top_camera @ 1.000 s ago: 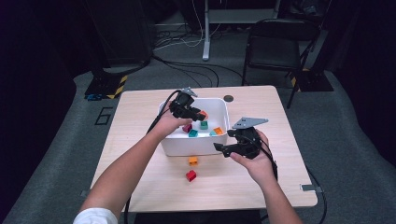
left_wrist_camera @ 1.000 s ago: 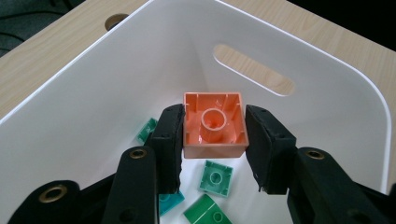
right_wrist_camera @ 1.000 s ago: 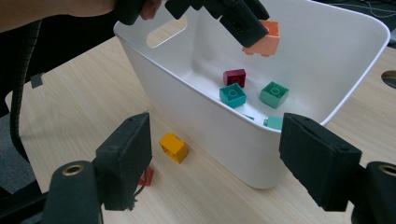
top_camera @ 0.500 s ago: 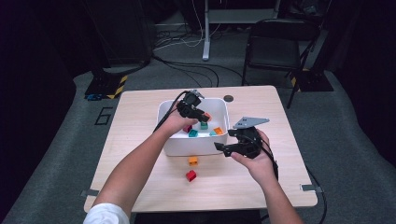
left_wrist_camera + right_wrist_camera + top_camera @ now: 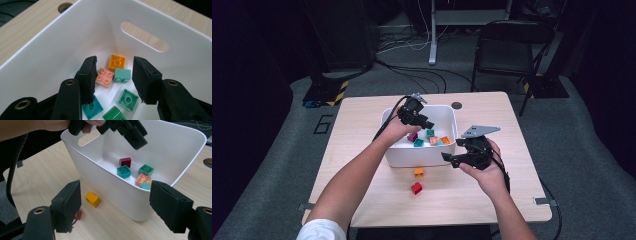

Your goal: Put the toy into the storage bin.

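Left claw (image 5: 428, 124) now farther over bin (image 5: 397, 155), bricks (image 5: 103, 77) below.

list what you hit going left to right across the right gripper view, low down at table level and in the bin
red brick → orange brick → teal brick → green brick

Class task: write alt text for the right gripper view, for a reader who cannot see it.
A white bin on a wooden table holds several toy bricks, with the left gripper open above it. The right gripper stands open in front; an orange brick lies outside the bin.
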Demonstrator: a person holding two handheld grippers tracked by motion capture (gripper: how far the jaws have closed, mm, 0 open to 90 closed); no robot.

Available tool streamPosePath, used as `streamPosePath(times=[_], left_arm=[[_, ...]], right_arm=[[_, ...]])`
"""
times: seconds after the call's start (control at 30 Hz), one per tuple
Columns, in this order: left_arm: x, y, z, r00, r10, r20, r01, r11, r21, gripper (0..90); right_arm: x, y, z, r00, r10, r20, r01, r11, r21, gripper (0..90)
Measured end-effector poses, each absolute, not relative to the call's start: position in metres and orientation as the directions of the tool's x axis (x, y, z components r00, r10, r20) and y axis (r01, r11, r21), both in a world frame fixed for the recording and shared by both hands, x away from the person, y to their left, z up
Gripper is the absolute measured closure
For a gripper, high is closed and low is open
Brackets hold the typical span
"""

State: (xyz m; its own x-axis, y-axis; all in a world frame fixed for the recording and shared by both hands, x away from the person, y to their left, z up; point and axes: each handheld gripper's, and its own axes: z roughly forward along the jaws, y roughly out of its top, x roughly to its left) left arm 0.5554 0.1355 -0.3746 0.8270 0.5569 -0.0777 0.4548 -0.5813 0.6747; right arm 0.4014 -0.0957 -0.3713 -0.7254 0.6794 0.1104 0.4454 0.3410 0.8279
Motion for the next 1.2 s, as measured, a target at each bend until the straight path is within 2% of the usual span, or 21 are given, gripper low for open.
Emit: streamPosePath(times=[0.27,0.5,0.97,1.2], left_arm=[[0.529,0.152,-0.347,0.836,0.544,-0.072,0.418,-0.545,0.727,54.3],[0.501,0.167,-0.329,0.855,0.518,-0.037,0.375,-0.567,0.733,54.3],[0.452,0.180,-0.320,0.889,0.456,-0.051,0.333,-0.564,0.756,54.1],[0.434,0.182,-0.318,0.897,0.441,-0.029,0.301,-0.562,0.771,54.2]], right_arm=[[0.402,-0.095,-0.372,-0.724,0.680,0.112,0.448,0.341,0.826,24.7],[0.401,-0.095,-0.372,-0.725,0.680,0.110,0.447,0.343,0.826,24.7],[0.401,-0.093,-0.372,-0.725,0.681,0.107,0.446,0.346,0.825,24.7],[0.401,-0.093,-0.373,-0.725,0.680,0.107,0.448,0.347,0.824,24.7]])
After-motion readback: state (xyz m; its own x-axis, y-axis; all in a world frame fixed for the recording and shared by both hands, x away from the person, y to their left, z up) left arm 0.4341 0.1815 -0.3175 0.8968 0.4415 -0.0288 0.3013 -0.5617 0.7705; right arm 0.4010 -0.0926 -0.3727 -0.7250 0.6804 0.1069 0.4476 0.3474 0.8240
